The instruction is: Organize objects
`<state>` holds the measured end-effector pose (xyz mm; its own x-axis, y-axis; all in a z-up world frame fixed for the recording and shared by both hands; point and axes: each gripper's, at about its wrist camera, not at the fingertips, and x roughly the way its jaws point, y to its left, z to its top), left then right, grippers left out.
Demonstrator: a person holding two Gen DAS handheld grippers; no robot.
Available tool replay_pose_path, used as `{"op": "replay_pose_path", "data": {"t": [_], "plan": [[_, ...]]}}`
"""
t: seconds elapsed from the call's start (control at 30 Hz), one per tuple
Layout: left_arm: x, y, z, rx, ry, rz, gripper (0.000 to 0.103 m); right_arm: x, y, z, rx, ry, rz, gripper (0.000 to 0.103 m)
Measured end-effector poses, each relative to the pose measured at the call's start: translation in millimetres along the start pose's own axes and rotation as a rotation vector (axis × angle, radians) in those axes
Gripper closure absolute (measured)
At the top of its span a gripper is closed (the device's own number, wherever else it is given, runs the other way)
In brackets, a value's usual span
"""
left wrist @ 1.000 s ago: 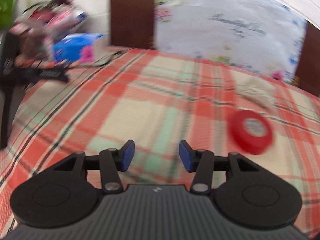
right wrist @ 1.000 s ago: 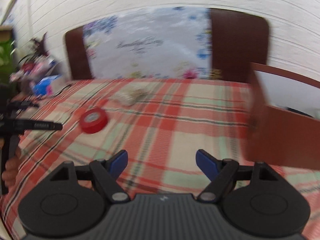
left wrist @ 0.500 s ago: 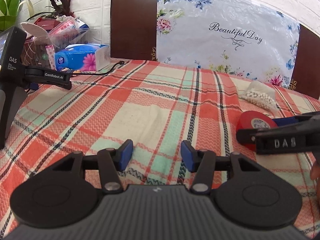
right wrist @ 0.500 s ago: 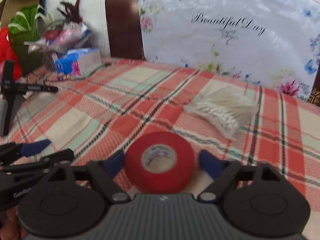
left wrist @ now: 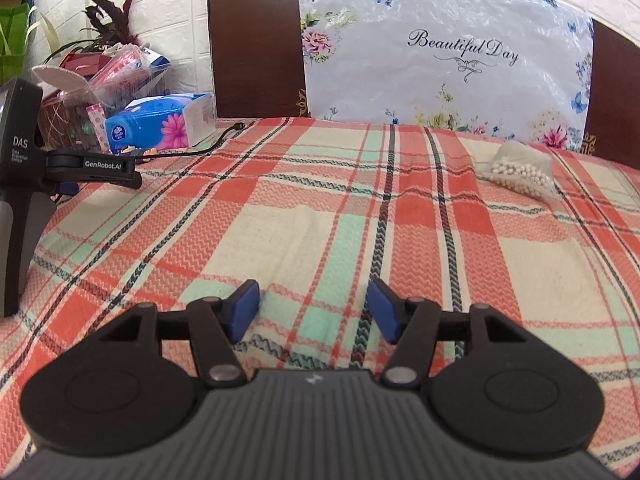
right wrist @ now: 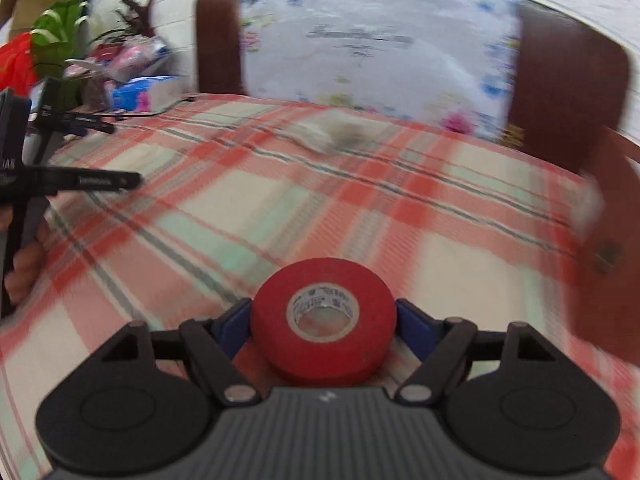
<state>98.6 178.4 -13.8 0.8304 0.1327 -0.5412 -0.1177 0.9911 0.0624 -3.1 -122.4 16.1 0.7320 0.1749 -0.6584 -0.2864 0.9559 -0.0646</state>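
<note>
A red roll of tape (right wrist: 324, 320) sits clamped between the blue pads of my right gripper (right wrist: 324, 326), held above the plaid bedspread (right wrist: 280, 208). A brown wooden box (right wrist: 604, 240) stands at the right edge of the right wrist view, blurred. A clear bag of small white beads (left wrist: 520, 170) lies on the bedspread (left wrist: 320, 208) at the far right of the left wrist view; it is a blur in the right wrist view (right wrist: 336, 132). My left gripper (left wrist: 312, 310) is open and empty, low over the bedspread.
A blue tissue box (left wrist: 160, 124) and a basket of clutter (left wrist: 80, 100) stand at the far left. A black device on a stand (left wrist: 24, 184) is at the left edge. A floral pillow (left wrist: 448, 60) leans on the dark headboard (left wrist: 256, 52).
My right gripper closed on the red tape and has lifted it, swinging right toward the wooden box. The tape and right gripper are gone from the left wrist view. The left gripper stays still.
</note>
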Motion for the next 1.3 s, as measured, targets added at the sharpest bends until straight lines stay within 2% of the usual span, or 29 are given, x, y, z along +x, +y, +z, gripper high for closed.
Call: {"op": "replay_pose_path", "data": {"t": [0.07, 0.1, 0.17, 0.2, 0.23, 0.37, 0.5, 0.6, 0.67, 0.73, 0.77, 0.83, 0.9, 0.97, 1.03, 1.1, 1.17, 1.3], "plan": [[-3, -8, 3, 0.02, 0.019, 0.022, 0.041, -19, -26, -18, 0.052, 0.005, -0.066, 0.026], [-8, -14, 7, -0.002, 0.042, -0.011, 0.042, -26, -36, -24, 0.083, 0.007, -0.085, 0.025], [-23, -36, 11, -0.043, 0.073, -0.147, 0.042, -40, -51, -38, 0.149, 0.0, -0.108, 0.026], [-33, -57, 14, -0.025, 0.083, -0.227, 0.042, -46, -55, -44, 0.173, -0.008, -0.111, 0.021], [-44, -79, 15, 0.005, 0.086, -0.294, 0.042, -50, -57, -49, 0.19, -0.02, -0.111, 0.016], [-87, -170, 14, 0.162, 0.162, -0.594, 0.043, -55, -52, -55, 0.15, -0.044, -0.111, 0.018], [-104, -225, 10, 0.248, 0.26, -0.726, 0.045, -55, -50, -56, 0.12, -0.066, -0.105, 0.018], [-100, -249, 4, 0.278, 0.346, -0.784, 0.047, -52, -55, -59, 0.143, -0.063, -0.093, 0.019], [-100, -262, -1, 0.314, 0.36, -0.776, 0.047, -53, -57, -59, 0.159, -0.067, -0.083, 0.02], [-97, -272, -10, 0.358, 0.381, -0.737, 0.056, -52, -59, -60, 0.171, -0.067, -0.076, 0.022], [-93, -274, -14, 0.35, 0.397, -0.734, 0.057, -51, -59, -60, 0.173, -0.064, -0.071, 0.022], [-94, -275, -15, 0.342, 0.396, -0.755, 0.071, -49, -56, -60, 0.149, -0.063, -0.068, 0.026], [-101, -279, -10, 0.37, 0.387, -0.734, 0.071, -49, -54, -59, 0.132, -0.068, -0.079, 0.027], [-110, -281, 1, 0.384, 0.359, -0.737, 0.071, -55, -58, -56, 0.162, -0.083, -0.07, 0.027], [-122, -284, 21, 0.387, 0.305, -0.742, 0.072, -67, -66, -50, 0.193, -0.139, -0.064, 0.027], [-133, -291, 44, 0.374, 0.243, -0.778, 0.071, -77, -76, -41, 0.228, -0.197, -0.054, 0.027], [-143, -302, 67, 0.362, 0.185, -0.807, 0.071, -90, -81, -28, 0.189, -0.275, -0.144, 0.027], [-154, -336, 99, 0.382, 0.073, -0.831, 0.071, -112, -114, 0, 0.195, -0.395, -0.221, 0.027]]}}
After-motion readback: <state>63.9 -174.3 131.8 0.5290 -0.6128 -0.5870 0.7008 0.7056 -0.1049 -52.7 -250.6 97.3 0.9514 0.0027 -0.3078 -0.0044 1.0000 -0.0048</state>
